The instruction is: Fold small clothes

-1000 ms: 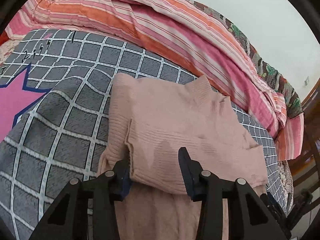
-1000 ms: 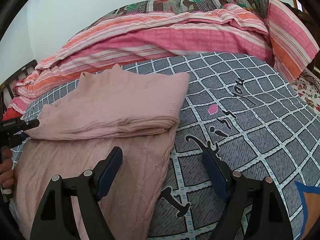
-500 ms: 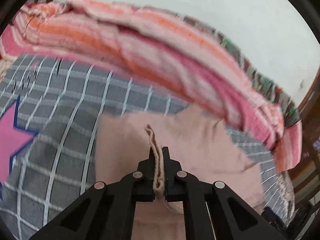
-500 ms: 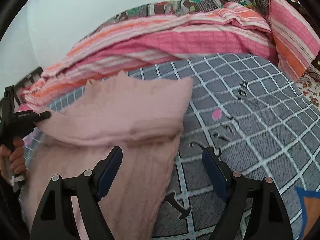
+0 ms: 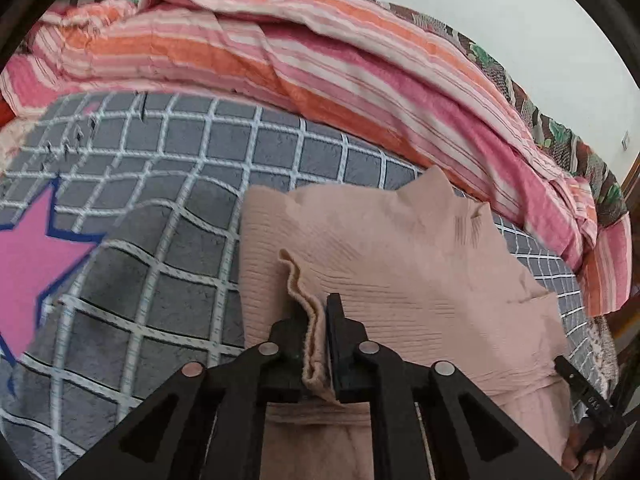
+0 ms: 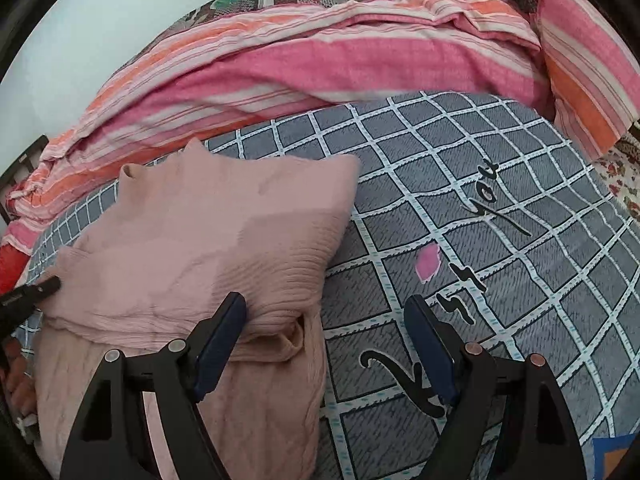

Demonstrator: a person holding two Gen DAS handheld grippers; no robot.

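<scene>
Bedroom, grey checked blanket [image 6: 500, 184] as work surface. Item: pink knit sweater [image 5: 392, 264], lying on the blanket, already folded once across. Left gripper [image 5: 318, 320] pinched tight on its folded edge; right gripper [image 6: 326, 344] spread wide at the opposite corner, clasping nothing. Remaining, by estimate: second fold, smoothing. Beyond: striped quilt [image 5: 280, 52].

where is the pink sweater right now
The pink sweater lies folded on the grey checked blanket, below the striped quilt; the left gripper pinches its near edge.
</scene>
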